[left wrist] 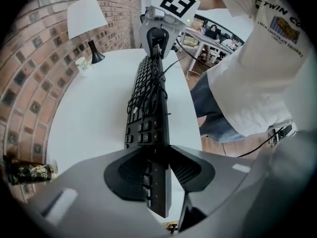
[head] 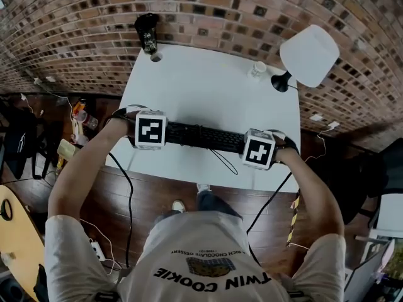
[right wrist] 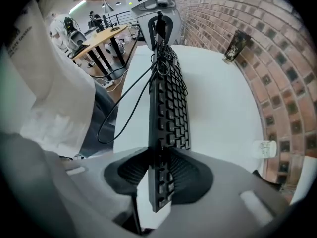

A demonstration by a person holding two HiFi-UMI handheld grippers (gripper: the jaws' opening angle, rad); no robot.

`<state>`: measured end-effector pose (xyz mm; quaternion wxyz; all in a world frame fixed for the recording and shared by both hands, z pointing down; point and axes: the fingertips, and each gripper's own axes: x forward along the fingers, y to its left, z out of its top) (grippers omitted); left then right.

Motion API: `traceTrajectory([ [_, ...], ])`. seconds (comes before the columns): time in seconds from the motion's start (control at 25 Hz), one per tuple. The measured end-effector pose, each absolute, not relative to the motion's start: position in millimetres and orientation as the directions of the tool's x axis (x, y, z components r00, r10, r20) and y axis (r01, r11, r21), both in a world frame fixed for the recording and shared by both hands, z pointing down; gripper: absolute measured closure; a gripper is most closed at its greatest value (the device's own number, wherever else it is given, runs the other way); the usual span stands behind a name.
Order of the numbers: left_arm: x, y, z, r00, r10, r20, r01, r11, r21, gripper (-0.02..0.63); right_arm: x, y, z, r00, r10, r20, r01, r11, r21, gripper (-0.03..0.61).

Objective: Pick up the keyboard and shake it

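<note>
A black keyboard (head: 203,136) hangs above the white table (head: 208,87), turned on edge with its keys facing the brick wall. My left gripper (head: 150,131) is shut on its left end, and the keyboard (left wrist: 148,113) runs away from the pads toward the other gripper. My right gripper (head: 259,150) is shut on the right end, where the keyboard (right wrist: 168,118) stands upright between the ribbed pads. Its black cable (head: 223,161) dangles in a loop below, near the table's front edge.
A white lamp (head: 308,55) and a small white cup (head: 257,70) stand at the table's far right. A dark can (head: 148,35) stands at the far left by a cable hole. A brick wall runs behind, and cables cross the wooden floor below.
</note>
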<state>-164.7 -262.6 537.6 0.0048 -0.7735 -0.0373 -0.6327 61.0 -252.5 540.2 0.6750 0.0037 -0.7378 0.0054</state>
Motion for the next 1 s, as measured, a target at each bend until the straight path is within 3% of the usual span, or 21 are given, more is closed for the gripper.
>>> traceTrajectory([
  [0.24,-164,-275,528,0.178,0.225,0.958,0.033,-0.974,0.223,0.469,68,-270,531,-0.070,0.189,0.979,-0.038,0.981,-0.192,0.449],
  [0.48,-164,-296,521,0.197,0.319,0.927,0.002,-0.946,0.325,0.471,66,-287,523,-0.118,0.349,0.930,-0.056,0.933,-0.357,0.449],
  [0.68,-160,-327,515,0.242,0.321,0.916,-0.051,-0.938,0.342,0.482,69,-309,517,-0.194,0.473,0.860,-0.091,0.864,-0.496,0.453],
  [1.0,-156,-376,515,0.282,0.279,0.918,-0.092,-0.945,0.315,0.503,73,-360,517,-0.346,0.478,0.807,-0.141,0.824,-0.549,0.472],
])
